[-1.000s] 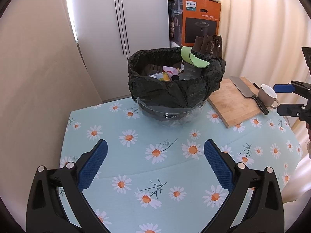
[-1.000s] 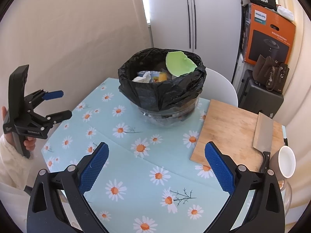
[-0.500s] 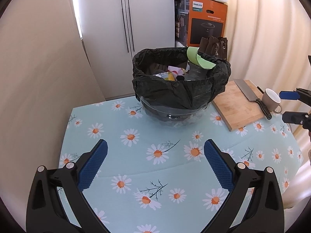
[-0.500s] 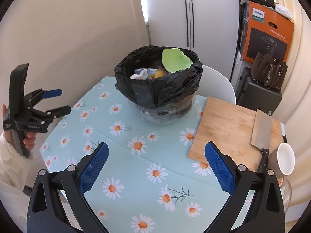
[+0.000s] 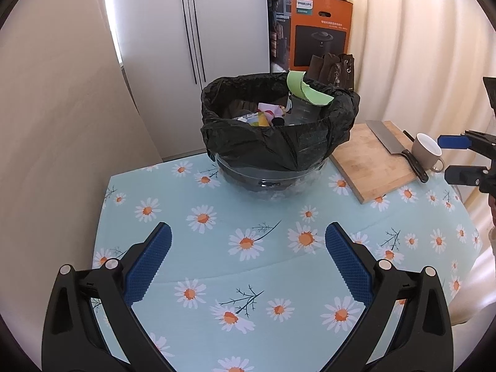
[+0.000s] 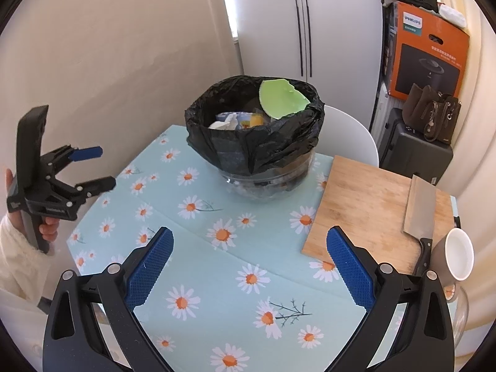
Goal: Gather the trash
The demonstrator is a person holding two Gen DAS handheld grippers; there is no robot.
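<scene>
Only the right view shows a white chair (image 6: 347,130) behind the bin (image 6: 257,142), which holds the trash, seemingly wrappers, mid-desk (image 6: 217,279); left tool (image 5: 248,241) and right tool (image 6: 249,243) gape wide, empty, above the desk.

Pale blue tablecloth (image 5: 279,266) patterned with white, orange-centred daisies. Black bin liner (image 5: 279,142), pale green plate shard (image 6: 282,99). Tan wooden board (image 6: 369,204), orange box (image 5: 319,28), blue gripper pads (image 5: 148,263).
</scene>
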